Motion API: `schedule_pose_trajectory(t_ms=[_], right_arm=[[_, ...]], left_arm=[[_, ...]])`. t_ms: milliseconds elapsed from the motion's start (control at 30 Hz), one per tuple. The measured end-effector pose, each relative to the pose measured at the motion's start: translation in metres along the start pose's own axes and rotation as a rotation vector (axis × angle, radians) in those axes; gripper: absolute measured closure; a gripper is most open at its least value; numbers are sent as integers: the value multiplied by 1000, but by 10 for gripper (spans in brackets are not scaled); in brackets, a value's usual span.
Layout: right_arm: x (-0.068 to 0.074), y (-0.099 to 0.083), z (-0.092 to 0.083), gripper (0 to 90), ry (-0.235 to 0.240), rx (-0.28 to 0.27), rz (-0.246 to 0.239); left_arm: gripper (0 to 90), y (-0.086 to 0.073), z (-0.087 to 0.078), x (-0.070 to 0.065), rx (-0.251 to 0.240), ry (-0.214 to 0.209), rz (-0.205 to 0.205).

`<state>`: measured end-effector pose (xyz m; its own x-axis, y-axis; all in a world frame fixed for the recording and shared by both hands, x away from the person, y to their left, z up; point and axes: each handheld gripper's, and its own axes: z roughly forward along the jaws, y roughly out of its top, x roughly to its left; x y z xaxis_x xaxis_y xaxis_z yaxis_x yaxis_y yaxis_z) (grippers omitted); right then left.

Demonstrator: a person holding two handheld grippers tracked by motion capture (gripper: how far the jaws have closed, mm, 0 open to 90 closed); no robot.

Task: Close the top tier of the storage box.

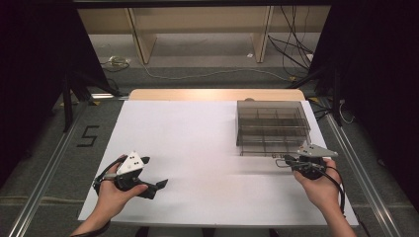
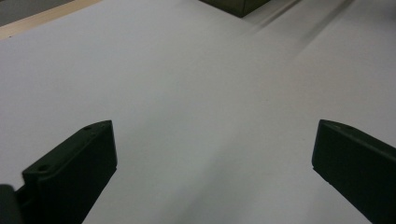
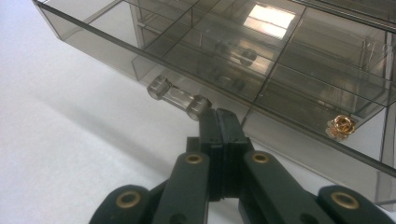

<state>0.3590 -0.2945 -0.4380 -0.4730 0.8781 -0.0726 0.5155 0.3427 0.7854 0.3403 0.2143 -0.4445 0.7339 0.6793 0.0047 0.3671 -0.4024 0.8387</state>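
Standing at the table's point(image 1: 197, 143) far right, the smoky drawer box point(image 1: 272, 126) is faced by the right gripper point(image 3: 219, 122), jaws pressed together just beside the clear handle point(image 3: 177, 97), which lies crosswise. Left gripper point(image 2: 215, 154) is held wide, well apart.

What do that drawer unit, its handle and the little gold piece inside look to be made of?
Drawer unit: smoky, see-through hard plastic by the look; the dividers show through its glossy walls. Handle: clear plastic or acrylic bar with round ends, beside the shut right claw. Gold piece: shiny, metallic-looking, possibly a rose-shaped ornament; too small to be sure.
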Motion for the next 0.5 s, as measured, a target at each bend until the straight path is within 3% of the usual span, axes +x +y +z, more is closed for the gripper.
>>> schedule_pose_trajectory(t_ms=[500], right_arm=[[-2, 2, 2, 900, -20, -6, 4]], left_arm=[[0, 0, 0, 0, 0, 1, 1]])
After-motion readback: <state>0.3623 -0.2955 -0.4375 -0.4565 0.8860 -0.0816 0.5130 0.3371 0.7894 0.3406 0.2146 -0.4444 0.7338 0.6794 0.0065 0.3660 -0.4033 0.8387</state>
